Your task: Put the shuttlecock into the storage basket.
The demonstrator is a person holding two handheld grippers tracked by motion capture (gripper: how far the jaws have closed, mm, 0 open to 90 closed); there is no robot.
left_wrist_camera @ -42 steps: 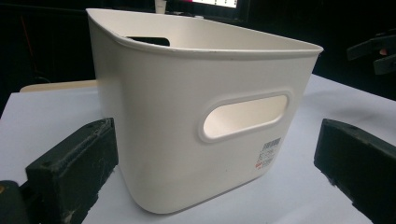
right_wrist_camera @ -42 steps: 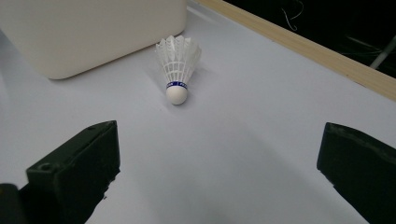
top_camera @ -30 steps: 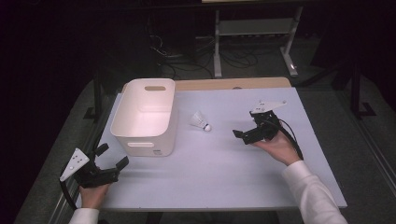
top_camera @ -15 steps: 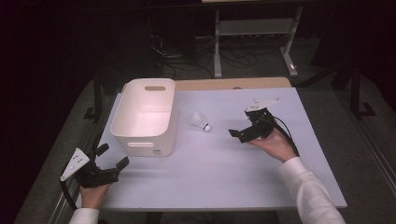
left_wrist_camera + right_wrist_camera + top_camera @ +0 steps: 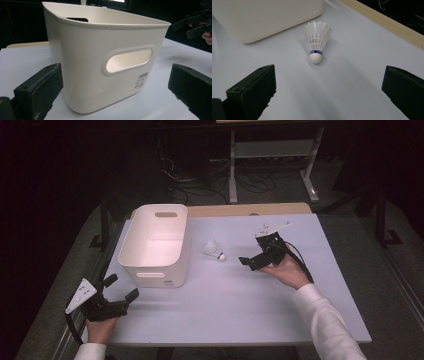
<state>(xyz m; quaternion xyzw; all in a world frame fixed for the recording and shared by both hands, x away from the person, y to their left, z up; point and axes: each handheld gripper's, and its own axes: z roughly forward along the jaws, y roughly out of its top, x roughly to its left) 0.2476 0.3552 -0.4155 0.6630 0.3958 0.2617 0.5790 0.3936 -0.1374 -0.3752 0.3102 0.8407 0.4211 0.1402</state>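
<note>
Right gripper [image 5: 248, 262]: held right of table centre, jaws spread wide, nothing between them, aimed left toward the shuttlecock [image 5: 215, 250]. Not in contact with it; a clear strip of bare table [image 5: 240, 315] between jaw tips and cork.

Shuttlecock: lying on its side on the white table, just right of the white bin [image 5: 156, 245], apart from its wall. Cork end toward the right gripper, feather skirt toward the far left. In the right gripper view, shuttlecock [image 5: 317, 41] seen centred between the two black jaws and farther off, a blue band above the white cork, bin wall [image 5: 262, 17] behind it at upper left.

Left gripper [image 5: 120, 287]: held at the near left corner of the table, jaws likewise spread wide and empty, aimed toward the near end of the bin. In the left gripper view, bin [image 5: 100, 62] standing upright just beyond the jaws, oval handle slot and a small barcode label on the near wall; right gripper [image 5: 192, 23] visible farther off at upper right.

Bin: upright, open top, interior empty as seen from the high view. Wooden strip [image 5: 250, 210] along the far table edge.
</note>
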